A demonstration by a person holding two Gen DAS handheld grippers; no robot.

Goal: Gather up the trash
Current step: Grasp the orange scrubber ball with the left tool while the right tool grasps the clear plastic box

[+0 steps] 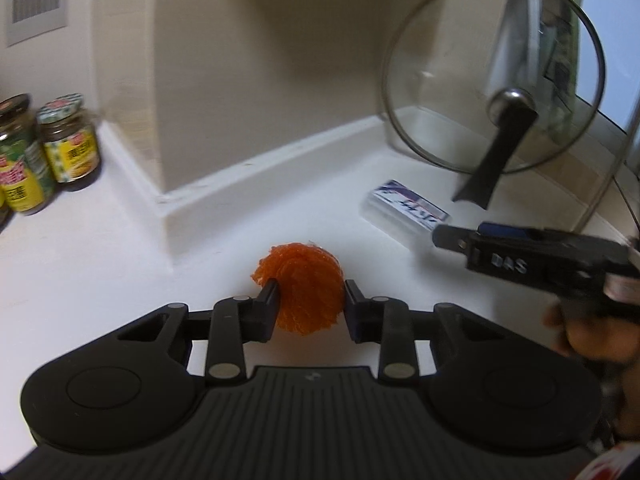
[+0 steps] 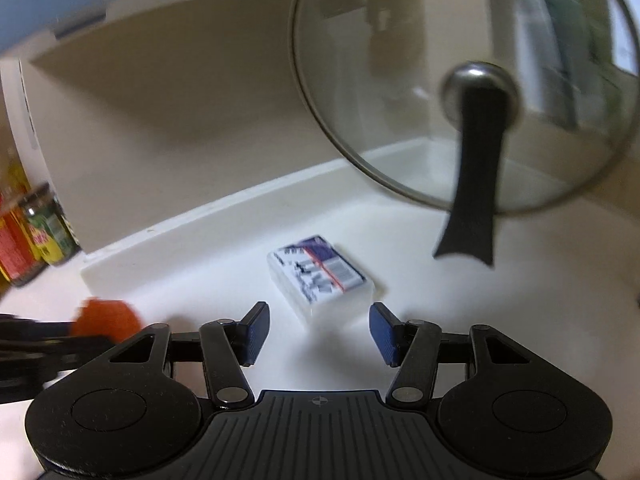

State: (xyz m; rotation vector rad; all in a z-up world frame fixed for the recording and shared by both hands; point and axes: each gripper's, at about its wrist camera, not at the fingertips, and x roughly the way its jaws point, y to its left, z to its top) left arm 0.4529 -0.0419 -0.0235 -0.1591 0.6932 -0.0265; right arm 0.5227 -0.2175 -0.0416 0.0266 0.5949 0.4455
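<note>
Left of the left hand-held gripper [image 1: 310, 300], the jars [image 1: 44, 152] are cut by the edge, labels too blurred to read. Ahead of the right hand-held gripper [image 2: 316, 332], the packet [image 2: 320, 276] print smears; the orange mesh ball [image 2: 106, 320] blurs behind the other tool.

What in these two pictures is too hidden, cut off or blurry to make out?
- Print on the small packet: right wrist view, motion blur; left wrist view, its near end is behind the right hand-held gripper.
- Orange mesh ball: left wrist view, its sides are covered by the left hand-held gripper; right wrist view, only a blur.
- Jars: cut off by the left edge, labels unreadable.
- Behind the glass lid: reflections.
</note>
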